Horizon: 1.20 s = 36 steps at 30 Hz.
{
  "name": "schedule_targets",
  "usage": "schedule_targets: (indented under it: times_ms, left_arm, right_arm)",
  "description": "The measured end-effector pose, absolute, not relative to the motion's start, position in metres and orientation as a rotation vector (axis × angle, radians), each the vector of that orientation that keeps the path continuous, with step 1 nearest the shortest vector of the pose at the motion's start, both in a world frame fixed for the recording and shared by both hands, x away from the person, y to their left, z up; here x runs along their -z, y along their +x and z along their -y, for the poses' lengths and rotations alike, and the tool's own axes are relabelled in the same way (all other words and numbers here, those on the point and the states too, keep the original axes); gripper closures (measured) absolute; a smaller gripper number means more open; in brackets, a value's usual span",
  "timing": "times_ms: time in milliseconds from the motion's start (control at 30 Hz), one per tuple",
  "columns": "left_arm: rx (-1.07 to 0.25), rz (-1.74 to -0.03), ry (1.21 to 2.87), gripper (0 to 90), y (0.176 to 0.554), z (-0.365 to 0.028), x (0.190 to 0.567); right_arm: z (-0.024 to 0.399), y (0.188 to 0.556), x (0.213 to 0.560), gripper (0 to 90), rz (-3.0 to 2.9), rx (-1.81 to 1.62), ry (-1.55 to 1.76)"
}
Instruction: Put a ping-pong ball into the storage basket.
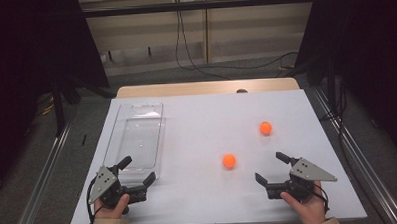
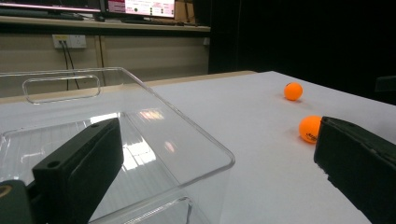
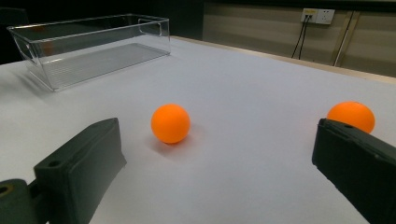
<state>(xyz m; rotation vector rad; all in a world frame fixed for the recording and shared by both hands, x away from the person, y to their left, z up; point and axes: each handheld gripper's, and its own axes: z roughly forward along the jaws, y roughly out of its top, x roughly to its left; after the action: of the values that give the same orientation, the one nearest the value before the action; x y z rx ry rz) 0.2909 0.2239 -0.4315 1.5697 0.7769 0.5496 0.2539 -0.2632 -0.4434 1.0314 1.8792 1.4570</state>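
Because both orange balls (image 1: 229,161) lie free on the smooth worktop (image 1: 206,116), either spread, empty claw (image 1: 276,170) might nudge one off.

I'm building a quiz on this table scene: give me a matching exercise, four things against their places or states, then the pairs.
Things:
1. clear plastic bin
2. nearer orange ball
3. farther orange ball
4. left gripper

Places or states:
A. towards the table's right side, beyond the other ball
B. jaws apart, astride a near corner of the bin
C. empty, at the table's left
D. ahead of the right gripper, between its open jaws in that gripper's view

Pairs: 1-C, 2-D, 3-A, 4-B
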Motion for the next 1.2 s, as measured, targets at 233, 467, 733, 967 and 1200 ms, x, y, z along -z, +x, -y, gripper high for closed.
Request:
schedule_targets:
  times_ms: [233, 467, 733, 967, 1200]
  left_arm:
    - [-0.541, -0.781, 1.565, 1.3, 0.291, -0.222, 0.432]
    - [-0.548, -0.773, 1.574, 1.3, 0.291, -0.222, 0.432]
    - [-0.547, -0.773, 1.573, 1.3, 0.291, -0.221, 0.432]
    - [-0.542, -0.772, 1.575, 1.3, 0.291, -0.221, 0.432]
    - [-0.544, -0.769, 1.578, 1.3, 0.291, -0.220, 0.432]
  right_arm:
    - [0.260, 0.260, 0.444, 1.2, -1.886, -1.448, 1.047]
    - [0.259, 0.263, 0.444, 0.9, -1.905, -1.448, 1.071]
    - [0.257, 0.266, 0.444, 0.8, -1.914, -1.450, 1.074]
    - [0.251, 0.272, 0.443, 0.8, -1.925, -1.440, 1.076]
    - [0.247, 0.276, 0.443, 0.8, -1.941, -1.446, 1.067]
